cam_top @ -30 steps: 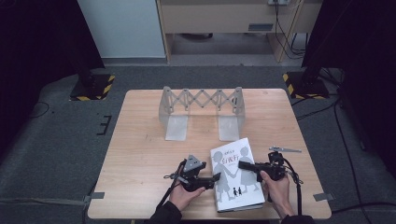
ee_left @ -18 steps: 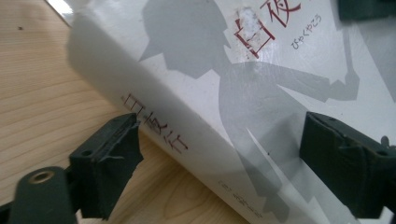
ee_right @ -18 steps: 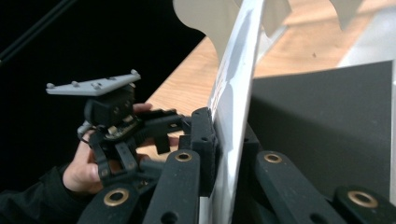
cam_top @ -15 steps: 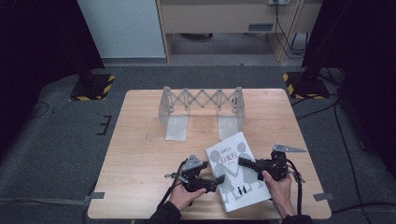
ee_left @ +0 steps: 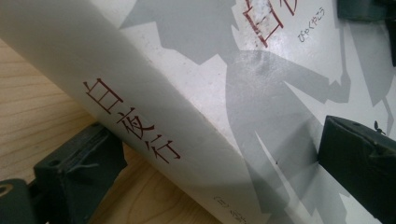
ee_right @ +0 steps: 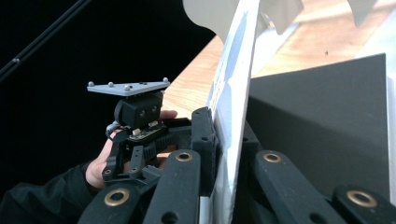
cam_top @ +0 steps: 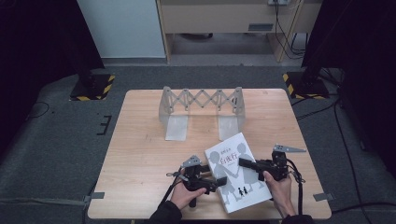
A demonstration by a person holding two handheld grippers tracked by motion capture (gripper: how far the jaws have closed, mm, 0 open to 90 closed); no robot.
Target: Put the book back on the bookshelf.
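Note:
A white book [cam_top: 236, 179] with grey silhouettes and red title characters lies near the table's front edge, held from both sides. My left gripper [cam_top: 215, 183] is shut on its spine edge. In the left gripper view one jaw sits under the spine [ee_left: 140, 126] by the wood and the other presses on the cover, so my left gripper [ee_left: 219, 161] clamps the book [ee_left: 261, 93]. My right gripper [cam_top: 243, 163] reaches in from the right and is shut on the cover's edge. In the right gripper view my right gripper [ee_right: 225, 128] pinches the book [ee_right: 233, 74], seen edge-on.
A grey accordion-style rack [cam_top: 201, 100] with two flat feet stands at the back middle of the wooden table [cam_top: 140, 154]. A person's hands hold both grippers at the front edge. Striped stand bases [cam_top: 93, 86] sit on the floor beyond the table.
The book has shifted and turned slightly to the right. The left gripper has closed in on its spine, and the right gripper has moved a little right with it.

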